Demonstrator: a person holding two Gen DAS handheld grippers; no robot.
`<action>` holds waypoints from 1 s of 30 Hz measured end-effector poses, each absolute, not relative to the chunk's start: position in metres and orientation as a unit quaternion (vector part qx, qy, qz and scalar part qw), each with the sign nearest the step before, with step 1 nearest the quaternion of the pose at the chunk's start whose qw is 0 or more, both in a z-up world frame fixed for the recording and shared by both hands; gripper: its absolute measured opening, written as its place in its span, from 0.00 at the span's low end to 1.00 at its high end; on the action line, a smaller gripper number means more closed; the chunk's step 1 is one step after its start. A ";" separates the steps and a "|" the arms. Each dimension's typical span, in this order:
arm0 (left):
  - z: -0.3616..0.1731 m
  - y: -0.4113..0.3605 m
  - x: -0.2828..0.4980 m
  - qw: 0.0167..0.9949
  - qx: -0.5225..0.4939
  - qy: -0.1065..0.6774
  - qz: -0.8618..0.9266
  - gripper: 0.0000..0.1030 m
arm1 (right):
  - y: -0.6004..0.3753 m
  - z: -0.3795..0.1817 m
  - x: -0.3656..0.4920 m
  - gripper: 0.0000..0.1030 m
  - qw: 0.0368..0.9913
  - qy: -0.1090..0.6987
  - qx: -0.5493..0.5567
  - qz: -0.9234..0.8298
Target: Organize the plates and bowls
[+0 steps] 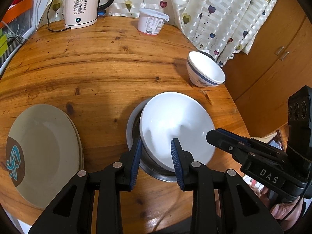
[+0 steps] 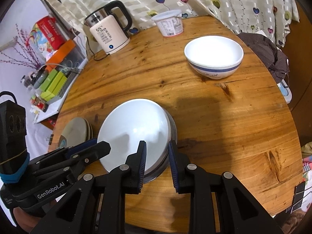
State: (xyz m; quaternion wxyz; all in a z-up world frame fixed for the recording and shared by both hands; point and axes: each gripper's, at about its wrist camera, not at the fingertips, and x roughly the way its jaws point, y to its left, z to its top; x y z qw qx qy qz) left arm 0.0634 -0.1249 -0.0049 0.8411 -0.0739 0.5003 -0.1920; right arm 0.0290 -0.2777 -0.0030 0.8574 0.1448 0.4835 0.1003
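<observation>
Centrally on bench (image 1: 97, 62): white bowl (image 1: 175, 124) tilted in steel bowl (image 1: 134, 128). Left claw (image 1: 157, 156) parted, straddling its near-left rim. Right claw (image 2: 157, 159) parted, straddling opposite rim. Neither clenched. Both equally near.

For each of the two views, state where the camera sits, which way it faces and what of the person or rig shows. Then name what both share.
Left wrist: behind the left gripper, facing across the wooden table at the tilted white bowl; the right gripper enters from the right.
Right wrist: behind the right gripper, facing the same white bowl; the left gripper enters lower left.
Shared: white bowl, metal bowl, blue-banded bowl, plate stack, kettle, tub.
</observation>
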 end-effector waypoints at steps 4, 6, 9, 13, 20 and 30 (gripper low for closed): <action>-0.005 -0.124 0.064 0.842 -0.073 0.499 -0.191 0.31 | -0.277 -0.003 0.029 0.22 0.859 0.481 0.143 0.101; -0.005 -0.124 0.065 0.842 -0.073 0.499 -0.190 0.31 | -0.277 -0.003 0.030 0.21 0.860 0.480 0.142 0.102; -0.005 -0.125 0.065 0.843 -0.073 0.499 -0.188 0.31 | -0.277 -0.003 0.031 0.21 0.860 0.480 0.141 0.104; -0.005 -0.125 0.066 0.843 -0.074 0.498 -0.188 0.31 | -0.277 -0.003 0.033 0.21 0.858 0.481 0.144 0.107; 0.002 -0.119 0.067 0.850 -0.079 0.485 -0.188 0.31 | -0.288 0.001 0.033 0.21 0.861 0.474 0.157 0.101; 0.003 -0.116 0.069 0.851 -0.084 0.482 -0.188 0.31 | -0.294 0.012 0.028 0.22 0.869 0.459 0.153 0.104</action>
